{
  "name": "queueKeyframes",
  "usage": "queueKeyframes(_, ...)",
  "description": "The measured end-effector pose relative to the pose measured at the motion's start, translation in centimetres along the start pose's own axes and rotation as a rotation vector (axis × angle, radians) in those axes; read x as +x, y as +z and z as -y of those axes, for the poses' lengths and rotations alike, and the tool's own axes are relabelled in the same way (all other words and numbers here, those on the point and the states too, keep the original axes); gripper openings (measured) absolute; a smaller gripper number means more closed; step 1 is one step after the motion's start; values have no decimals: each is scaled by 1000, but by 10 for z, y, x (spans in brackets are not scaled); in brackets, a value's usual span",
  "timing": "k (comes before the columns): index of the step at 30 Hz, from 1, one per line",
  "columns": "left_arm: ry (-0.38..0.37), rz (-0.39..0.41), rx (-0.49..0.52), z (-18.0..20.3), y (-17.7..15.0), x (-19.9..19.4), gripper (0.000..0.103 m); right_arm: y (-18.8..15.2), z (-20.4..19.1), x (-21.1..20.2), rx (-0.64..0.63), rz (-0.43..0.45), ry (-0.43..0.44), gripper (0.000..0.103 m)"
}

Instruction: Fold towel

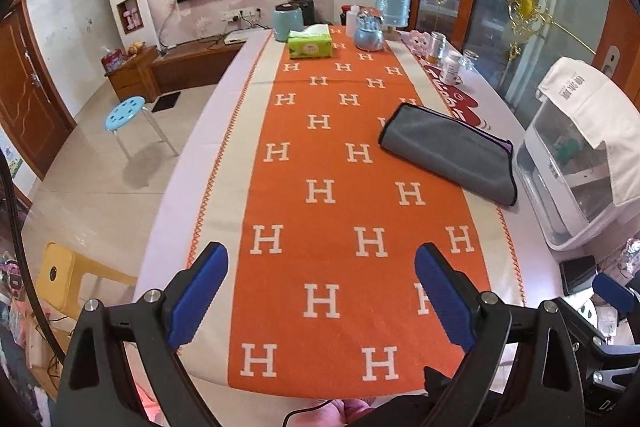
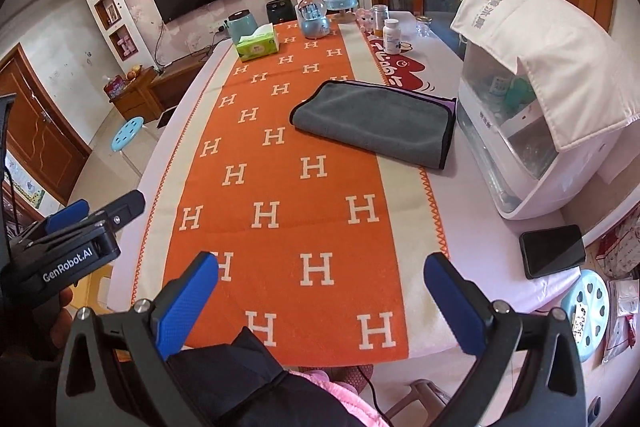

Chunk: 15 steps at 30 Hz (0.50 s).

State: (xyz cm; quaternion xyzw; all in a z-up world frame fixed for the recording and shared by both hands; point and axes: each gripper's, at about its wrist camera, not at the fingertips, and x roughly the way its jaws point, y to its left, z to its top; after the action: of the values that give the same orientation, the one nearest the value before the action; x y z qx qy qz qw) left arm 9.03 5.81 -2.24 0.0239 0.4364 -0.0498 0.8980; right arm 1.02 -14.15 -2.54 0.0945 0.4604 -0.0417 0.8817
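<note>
Both grippers hover above the near end of a long table with their blue-padded fingers spread wide apart, holding nothing. From its own camera, the left gripper [image 1: 321, 259] frames an orange runner [image 1: 320, 211] patterned with white H letters. Well beyond it, toward the right edge of the runner, lies the grey towel [image 1: 448, 153], folded flat with a dark border. Only the right camera, behind the right gripper [image 2: 322, 269], shows a black phone [image 2: 554, 251] on the table beside a white appliance [image 2: 532, 131], and the left gripper seen from outside at the left edge.
</note>
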Motion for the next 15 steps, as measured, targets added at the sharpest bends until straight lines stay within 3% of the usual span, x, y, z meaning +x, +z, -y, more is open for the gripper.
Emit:
queueKeyframes(5,-4,7,6,1,0,1,102,-2,-2,0,8,-12,-14,103)
queueKeyframes(15,2,30,11,1,-1,-4,102,-1,-11,-2,-22,9,-16,103)
